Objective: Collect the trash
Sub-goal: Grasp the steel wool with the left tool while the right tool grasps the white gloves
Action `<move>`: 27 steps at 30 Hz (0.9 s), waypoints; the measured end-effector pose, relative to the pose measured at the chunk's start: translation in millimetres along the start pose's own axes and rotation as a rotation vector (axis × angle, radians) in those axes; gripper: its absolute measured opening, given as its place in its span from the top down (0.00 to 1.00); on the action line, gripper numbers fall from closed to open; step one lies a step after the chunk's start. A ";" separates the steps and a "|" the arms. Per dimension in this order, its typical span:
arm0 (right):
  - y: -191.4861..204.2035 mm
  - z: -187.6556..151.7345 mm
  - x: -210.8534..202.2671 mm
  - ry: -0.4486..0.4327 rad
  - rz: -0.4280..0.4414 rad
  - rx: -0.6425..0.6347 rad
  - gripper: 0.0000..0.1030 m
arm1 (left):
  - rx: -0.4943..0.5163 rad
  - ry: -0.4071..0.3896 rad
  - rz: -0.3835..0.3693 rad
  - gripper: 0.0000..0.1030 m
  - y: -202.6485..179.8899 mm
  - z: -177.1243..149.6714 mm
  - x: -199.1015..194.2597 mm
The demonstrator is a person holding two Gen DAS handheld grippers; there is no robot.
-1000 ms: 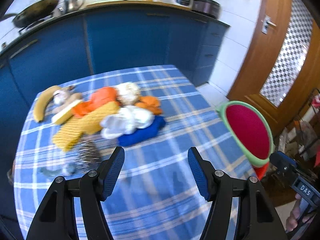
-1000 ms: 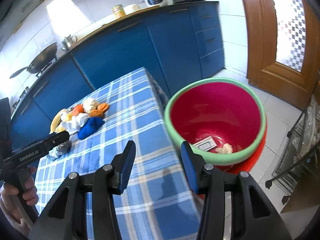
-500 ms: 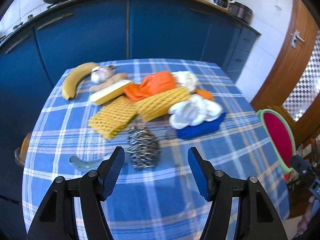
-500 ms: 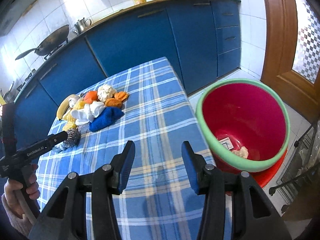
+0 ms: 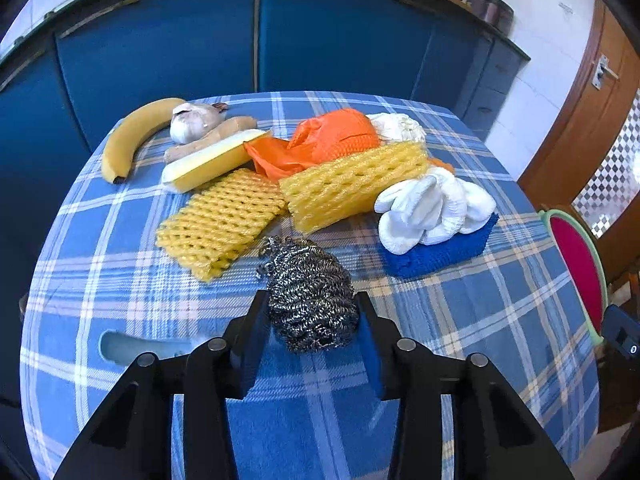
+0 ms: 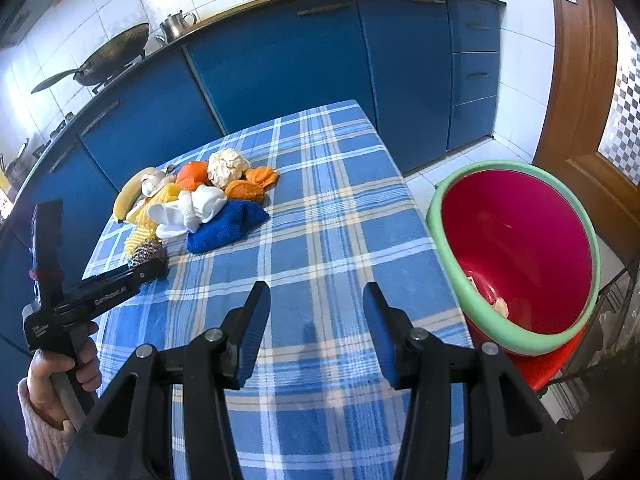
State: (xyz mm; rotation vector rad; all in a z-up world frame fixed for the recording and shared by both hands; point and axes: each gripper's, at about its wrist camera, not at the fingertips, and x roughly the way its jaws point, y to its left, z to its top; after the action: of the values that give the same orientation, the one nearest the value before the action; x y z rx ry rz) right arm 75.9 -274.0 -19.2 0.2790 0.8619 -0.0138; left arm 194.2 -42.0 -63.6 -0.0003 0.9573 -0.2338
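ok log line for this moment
left gripper: jaws around steel scourer on table | right gripper: open, empty | bin: beside table

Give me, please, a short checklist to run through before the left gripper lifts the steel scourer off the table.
1. Steel scourer sits between the left gripper fingers: ok.
2. Pads actually pressing the scourer: cannot tell.
3. Scourer free of the yellow foam net beside it: cannot tell, they look very close.
4. Red bin open to receive trash: ok.
5. Right gripper open, empty, clear of the pile: ok.
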 end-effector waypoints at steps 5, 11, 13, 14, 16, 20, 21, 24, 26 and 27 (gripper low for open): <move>5.4 0.3 6.3 0.013 0.002 -0.010 0.52 | -0.013 -0.021 -0.026 0.69 4.9 1.4 -3.0; 15.2 3.4 15.8 0.022 0.018 -0.022 0.52 | -0.064 -0.058 -0.045 0.73 17.8 2.0 -19.0; 21.6 6.6 20.6 0.025 0.028 -0.033 0.52 | -0.078 -0.077 -0.050 0.73 21.6 2.1 -26.5; 24.5 8.1 22.3 0.026 0.033 -0.038 0.52 | -0.084 -0.090 -0.051 0.73 24.0 2.9 -31.6; 31.5 11.8 26.7 0.030 0.045 -0.048 0.52 | -0.088 -0.108 -0.052 0.73 26.0 4.0 -38.7; 48.6 20.7 35.8 0.039 0.077 -0.080 0.52 | -0.088 -0.140 -0.038 0.73 31.2 8.7 -49.3; 53.9 23.6 38.9 0.044 0.086 -0.089 0.52 | -0.088 -0.144 -0.035 0.73 33.1 10.0 -50.2; 69.1 31.2 46.7 0.049 0.105 -0.115 0.52 | -0.099 -0.143 -0.027 0.73 38.6 11.7 -49.7; 80.2 36.5 52.9 0.050 0.109 -0.134 0.52 | -0.109 -0.140 -0.020 0.73 42.5 11.4 -48.5; 84.3 38.7 55.7 0.051 0.111 -0.139 0.52 | -0.113 -0.139 -0.018 0.73 43.4 11.1 -48.1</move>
State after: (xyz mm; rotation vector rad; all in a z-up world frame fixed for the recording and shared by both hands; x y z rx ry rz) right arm 151.7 -196.7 -17.2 0.1969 0.8928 0.1570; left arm 185.2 8.7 -22.7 -0.1272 0.8314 -0.1937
